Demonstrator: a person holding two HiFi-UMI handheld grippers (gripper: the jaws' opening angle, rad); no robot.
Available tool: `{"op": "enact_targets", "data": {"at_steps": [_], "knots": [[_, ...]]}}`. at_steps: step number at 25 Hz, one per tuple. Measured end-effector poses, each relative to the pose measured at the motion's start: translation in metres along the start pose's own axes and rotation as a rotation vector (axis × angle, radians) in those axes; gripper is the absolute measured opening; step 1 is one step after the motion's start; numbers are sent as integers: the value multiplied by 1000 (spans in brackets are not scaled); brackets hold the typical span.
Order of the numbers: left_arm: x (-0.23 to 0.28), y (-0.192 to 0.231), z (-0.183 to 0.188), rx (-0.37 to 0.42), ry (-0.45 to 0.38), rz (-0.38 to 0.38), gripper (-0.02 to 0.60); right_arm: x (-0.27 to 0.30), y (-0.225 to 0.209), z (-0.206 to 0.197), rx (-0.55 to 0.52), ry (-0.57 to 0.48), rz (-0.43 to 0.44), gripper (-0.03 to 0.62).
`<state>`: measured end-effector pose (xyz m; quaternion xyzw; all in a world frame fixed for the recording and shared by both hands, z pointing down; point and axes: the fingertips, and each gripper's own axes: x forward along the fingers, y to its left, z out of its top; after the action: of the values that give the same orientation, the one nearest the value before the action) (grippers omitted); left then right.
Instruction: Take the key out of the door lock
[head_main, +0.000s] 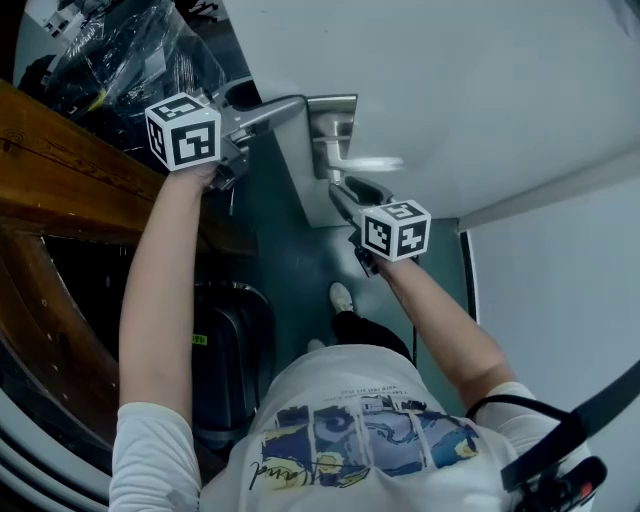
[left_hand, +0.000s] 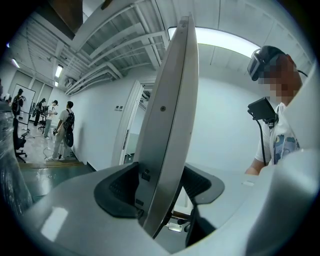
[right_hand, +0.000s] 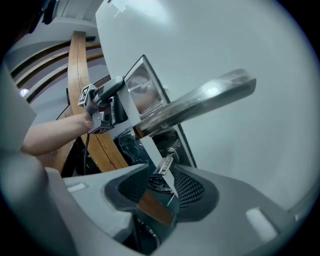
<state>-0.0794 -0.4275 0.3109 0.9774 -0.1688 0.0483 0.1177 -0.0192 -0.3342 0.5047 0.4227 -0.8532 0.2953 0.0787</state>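
The white door stands ajar, seen from above. My left gripper is shut on the door's edge, which passes between its dark pads. A silver plate carries the lever handle, which also shows in the right gripper view. Below the lever a small silver key sticks out of the lock. My right gripper is open, one jaw on each side of the key, pads apart from it. In the head view the right gripper hides the key.
A wooden frame and plastic-wrapped goods lie to the left of the door. A black bin stands near my feet on the teal floor. White wall is at the right. People stand far down the hall.
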Motion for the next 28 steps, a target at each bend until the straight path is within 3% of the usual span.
{"op": "enact_targets", "data": {"at_steps": [7,11,16,18,28], "knots": [[-1,-1,-1,5,10,0,258,15,-13,-2,259,-32,54,144],[-2,0,-1,3,9,4,257,22,-6,3,439,-83,148,143],[-2,-1,-1,-8,3,7,250,27,-7,5,623,-143,218,87],[-2,-2,-1,-8,4,10,246,27,-9,5,678,-168,234,48],[-3,-1,-2,-19,-9,12,241,28,-13,1,899,-237,273,25]]}}
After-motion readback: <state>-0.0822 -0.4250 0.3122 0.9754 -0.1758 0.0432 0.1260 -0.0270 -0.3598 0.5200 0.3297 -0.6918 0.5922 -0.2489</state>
